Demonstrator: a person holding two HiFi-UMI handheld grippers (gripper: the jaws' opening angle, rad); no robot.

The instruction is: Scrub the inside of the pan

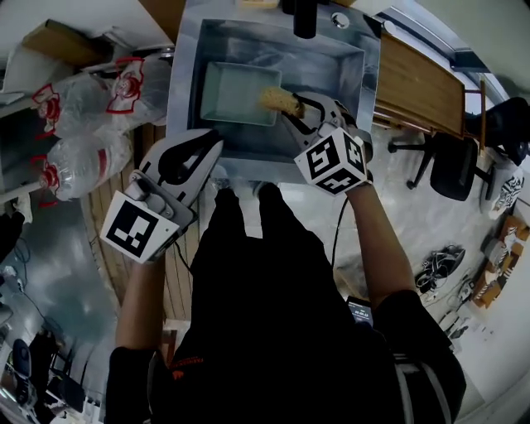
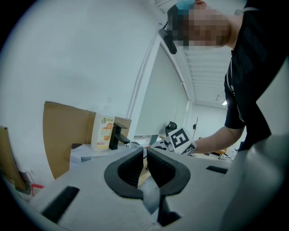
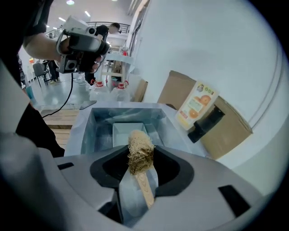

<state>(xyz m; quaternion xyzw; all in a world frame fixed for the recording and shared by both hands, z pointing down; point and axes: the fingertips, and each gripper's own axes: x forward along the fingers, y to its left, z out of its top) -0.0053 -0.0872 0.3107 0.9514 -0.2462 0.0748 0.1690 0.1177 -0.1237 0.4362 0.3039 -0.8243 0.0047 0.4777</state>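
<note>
**Sink bench: brush in R gripper, at pan edge**

Looked down on steel sink w/ black tap at far rim. Spotted orange-label bottle just beside tap, brown cardboard behind both.

Found pan (pale green, rectangular) lying flat on sink floor, toward left side.

Saw R gripper reaching over sink's right part. Noted its jaws closed on brush: straw-coloured fibre head poking out front, wooden handle running back between jaws. In head view, placed fibre head at pan's right edge, over inside corner. Couldn't tell whether touching pan or just above it.

Saw L gripper outside basin, by sink's near-left corner, well apart from pan. Read its jaws as all but together, only thin slit left, nothing between them. From L gripper view, noted it aimed across bench toward R gripper's marker cube.

Also noted clear water bottles w/ red labels left of sink and wooden board on right.
</note>
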